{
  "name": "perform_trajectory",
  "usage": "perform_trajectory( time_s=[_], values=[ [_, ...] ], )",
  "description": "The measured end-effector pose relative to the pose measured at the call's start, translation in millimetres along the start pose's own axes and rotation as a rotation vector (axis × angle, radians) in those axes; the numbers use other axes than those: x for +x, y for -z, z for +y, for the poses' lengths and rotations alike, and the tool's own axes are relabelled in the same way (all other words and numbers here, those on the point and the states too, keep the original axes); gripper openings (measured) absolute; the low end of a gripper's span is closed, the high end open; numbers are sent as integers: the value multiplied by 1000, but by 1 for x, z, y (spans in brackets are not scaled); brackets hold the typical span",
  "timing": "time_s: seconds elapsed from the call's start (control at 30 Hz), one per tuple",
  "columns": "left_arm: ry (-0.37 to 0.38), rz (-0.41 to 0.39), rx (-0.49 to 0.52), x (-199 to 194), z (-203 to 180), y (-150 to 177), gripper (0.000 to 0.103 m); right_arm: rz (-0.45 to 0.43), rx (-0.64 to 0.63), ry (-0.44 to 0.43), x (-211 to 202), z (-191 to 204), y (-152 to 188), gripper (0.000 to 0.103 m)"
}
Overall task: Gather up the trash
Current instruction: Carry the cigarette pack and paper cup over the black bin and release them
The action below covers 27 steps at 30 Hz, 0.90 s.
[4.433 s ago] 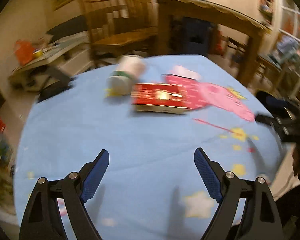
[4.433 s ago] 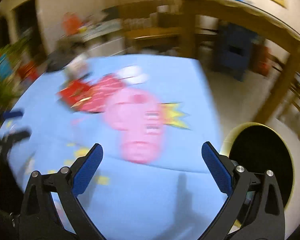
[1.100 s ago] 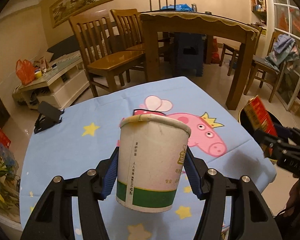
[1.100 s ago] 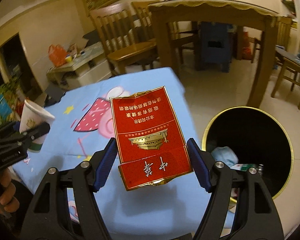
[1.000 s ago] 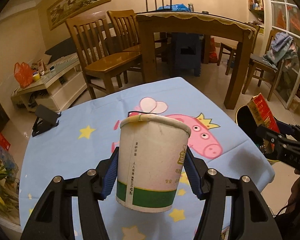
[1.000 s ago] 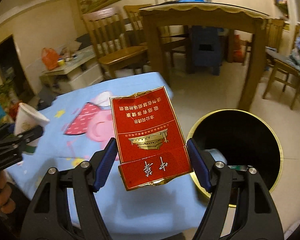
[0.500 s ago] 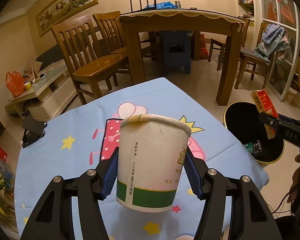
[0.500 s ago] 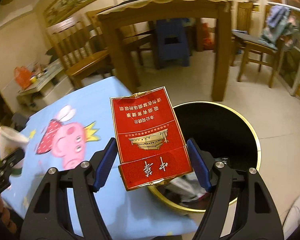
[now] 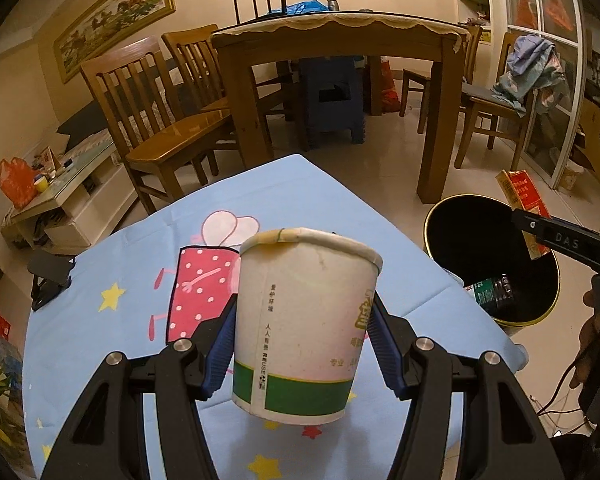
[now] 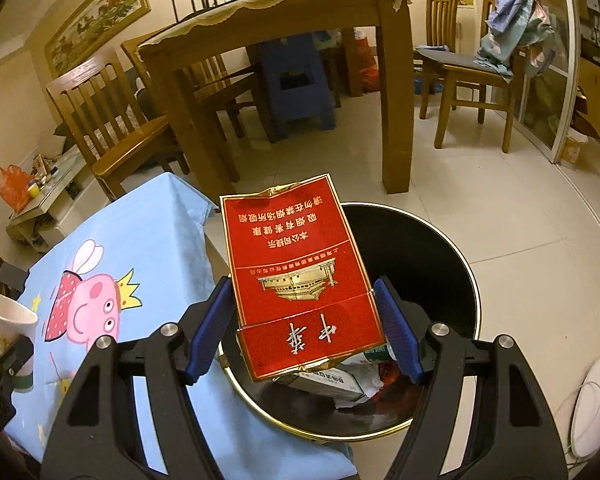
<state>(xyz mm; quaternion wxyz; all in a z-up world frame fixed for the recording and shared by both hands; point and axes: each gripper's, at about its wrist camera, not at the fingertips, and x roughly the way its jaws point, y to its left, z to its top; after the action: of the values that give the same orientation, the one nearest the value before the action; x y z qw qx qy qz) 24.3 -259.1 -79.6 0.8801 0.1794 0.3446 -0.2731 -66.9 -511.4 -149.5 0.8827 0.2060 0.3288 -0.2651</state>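
1. Nearest to us, our right gripper [image 10: 306, 324] has its blue-padded fingers [image 10: 396, 332] pressed on the two long edges of a flattened red cardboard cigarette carton with gold print [image 10: 300, 276], which we hold in the air above the bin's near side.
2. Our left gripper [image 9: 302, 342] is clamped around the lower half of a white paper cup with a green band [image 9: 304, 320], upright and lifted clear of the tabletop.
3. Under the cup lies the low table with the light-blue cartoon-pig cloth [image 9: 112, 328]; we judge both pieces of trash are off it now.
4. Just beside the table's right edge stands the round black waste bin with a gold rim [image 10: 452, 280], already holding a white box, a bottle and crumpled paper.
5. What could go wrong: the carton overhangs the rim on the table side, so letting go here may leave it caught on the rim or slid down between the cloth and bin.
6. The thin, flat carton could also tilt between the pads if we swing quickly.
7. The cup is soft-walled; squeezing harder would crush it, while easing off over the cloth drops it short of the bin.
8. Further off, the wooden dining table [image 10: 268, 12] and chairs stay well apart from our path.
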Motion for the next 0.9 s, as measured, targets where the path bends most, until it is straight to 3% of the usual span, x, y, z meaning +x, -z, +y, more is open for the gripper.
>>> perform_trajectory(
  time_s=[0.1, 0.6, 0.9],
  values=[
    [2, 2, 6, 1, -3, 0, 59, 15, 24, 7, 4, -4, 0, 83],
    [34, 4, 71, 11, -43, -13, 59, -144, 123, 9, -37, -25, -2, 89],
    [108, 0, 146, 32, -103, -37, 59, -330, 329, 52, -81, -76, 5, 96]
  ],
)
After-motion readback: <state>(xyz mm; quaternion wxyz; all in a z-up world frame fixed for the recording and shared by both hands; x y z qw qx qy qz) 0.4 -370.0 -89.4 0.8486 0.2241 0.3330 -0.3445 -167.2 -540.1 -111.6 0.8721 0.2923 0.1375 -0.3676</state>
